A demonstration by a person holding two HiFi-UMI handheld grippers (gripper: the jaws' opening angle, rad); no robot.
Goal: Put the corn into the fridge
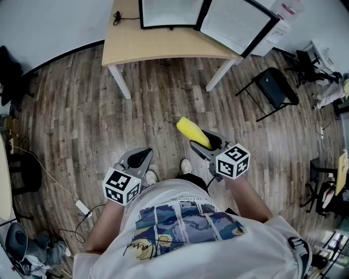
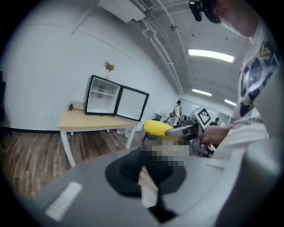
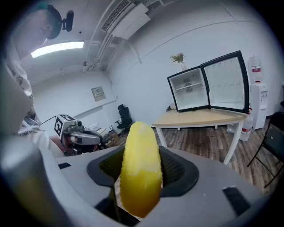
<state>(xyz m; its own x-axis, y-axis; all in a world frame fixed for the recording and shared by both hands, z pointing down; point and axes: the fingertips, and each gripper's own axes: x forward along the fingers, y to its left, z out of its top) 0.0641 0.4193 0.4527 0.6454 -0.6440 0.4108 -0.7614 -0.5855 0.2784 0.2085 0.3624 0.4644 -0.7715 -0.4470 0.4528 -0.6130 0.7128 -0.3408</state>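
Observation:
The yellow corn sticks forward out of my right gripper, which is shut on its lower part and held above the wood floor. In the right gripper view the corn stands between the black pads and fills the gap. My left gripper hangs beside it to the left with its jaws together and nothing in them. The small black fridge stands on the light wood table ahead, with its door swung open and its white inside showing. The left gripper view also catches the corn.
A black folding chair stands right of the table. Office chairs and clutter line the far right. Cables and a power strip lie on the floor at the left. The person's shoes are just below the grippers.

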